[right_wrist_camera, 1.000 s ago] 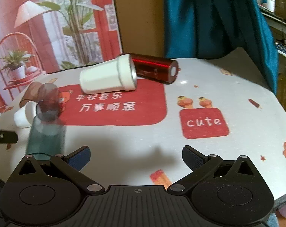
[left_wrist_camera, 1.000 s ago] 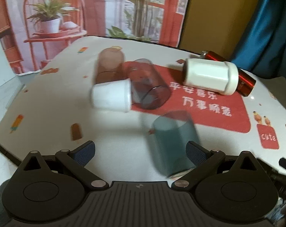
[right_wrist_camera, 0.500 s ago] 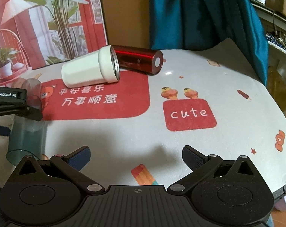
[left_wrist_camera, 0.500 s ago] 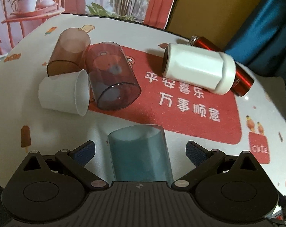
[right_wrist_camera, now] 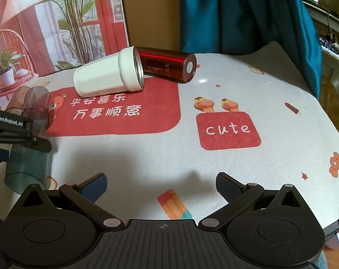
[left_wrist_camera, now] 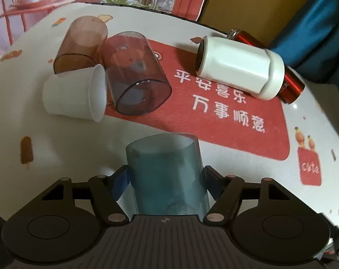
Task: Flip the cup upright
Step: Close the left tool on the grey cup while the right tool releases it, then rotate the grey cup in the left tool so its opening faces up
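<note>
While the left gripper [left_wrist_camera: 166, 180] pinches the teal translucent cup [left_wrist_camera: 167, 177] by its sides, both blue pads pressed against the wall, the cup stands near the front edge of the table [right_wrist_camera: 147, 157] with its open rim downward in the right wrist view — upside down, as far as the blurred plastic lets me judge. From the left wrist view the cup's closed end faces away from the camera, just short of the red mat [left_wrist_camera: 225, 112] with white Chinese characters.

Beyond it, on the left part of the table, three more cups lie on their sides in a touching cluster: a small white cup [left_wrist_camera: 75, 94] with its mouth toward the mat, a smoky purple tumbler [left_wrist_camera: 133, 76] with its mouth toward the camera, and a brown tumbler [left_wrist_camera: 82, 44] behind them. At the far side of the mat a white mug [left_wrist_camera: 239, 67] lies on its side, and a red metallic flask [left_wrist_camera: 290, 83] lies right behind it — touching, or nearly so.

The right gripper [right_wrist_camera: 161, 186] hovers over the near right part of the table with its fingers spread wide and nothing between them. Ahead of it are a printed popsicle [right_wrist_camera: 175, 204] and a red "cute" patch [right_wrist_camera: 227, 130] on the white tablecloth
</note>
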Demonstrator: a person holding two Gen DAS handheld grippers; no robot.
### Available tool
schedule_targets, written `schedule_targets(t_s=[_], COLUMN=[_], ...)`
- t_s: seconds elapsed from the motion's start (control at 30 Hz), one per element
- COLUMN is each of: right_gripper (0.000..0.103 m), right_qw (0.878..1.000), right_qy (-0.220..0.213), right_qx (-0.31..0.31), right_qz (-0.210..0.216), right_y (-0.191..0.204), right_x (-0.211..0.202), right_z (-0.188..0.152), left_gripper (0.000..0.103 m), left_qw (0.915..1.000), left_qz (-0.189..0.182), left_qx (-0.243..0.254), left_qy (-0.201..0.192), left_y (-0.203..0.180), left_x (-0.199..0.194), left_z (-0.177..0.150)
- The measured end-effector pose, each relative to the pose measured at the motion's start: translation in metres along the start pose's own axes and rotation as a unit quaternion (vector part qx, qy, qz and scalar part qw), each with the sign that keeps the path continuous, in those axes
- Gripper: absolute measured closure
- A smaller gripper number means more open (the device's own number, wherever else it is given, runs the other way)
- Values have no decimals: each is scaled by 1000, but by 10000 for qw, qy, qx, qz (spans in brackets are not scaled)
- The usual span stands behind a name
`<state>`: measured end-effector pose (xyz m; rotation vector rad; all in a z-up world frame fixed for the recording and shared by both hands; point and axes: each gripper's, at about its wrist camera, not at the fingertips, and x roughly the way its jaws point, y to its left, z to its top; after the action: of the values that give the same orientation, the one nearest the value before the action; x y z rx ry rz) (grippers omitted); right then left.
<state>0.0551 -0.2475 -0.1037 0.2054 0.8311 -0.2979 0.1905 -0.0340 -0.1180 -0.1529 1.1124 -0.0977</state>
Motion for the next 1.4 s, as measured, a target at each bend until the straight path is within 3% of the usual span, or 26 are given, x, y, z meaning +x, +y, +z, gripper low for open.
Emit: schedule_targets(t_s=[0.73, 1.03, 1.4], right_gripper=[0, 0, 0], right_qw=[9999, 9999, 9999], right_qy=[24, -4, 25], right_qx=[-127, -122, -103], right_qz=[-33, -25, 3], right_y=[5, 4, 5], right_x=[-2, -4, -3], right_z=[-2, -2, -3], left_gripper=[30, 30, 31], left_qw=[9991, 9964, 9892], left_qz=[135, 420, 465], left_qx=[340, 441, 595], left_qy=[-210, -588, -1258], left_y=[19, 21, 12], left_x=[-16, -27, -47], left_z=[-18, -26, -28])
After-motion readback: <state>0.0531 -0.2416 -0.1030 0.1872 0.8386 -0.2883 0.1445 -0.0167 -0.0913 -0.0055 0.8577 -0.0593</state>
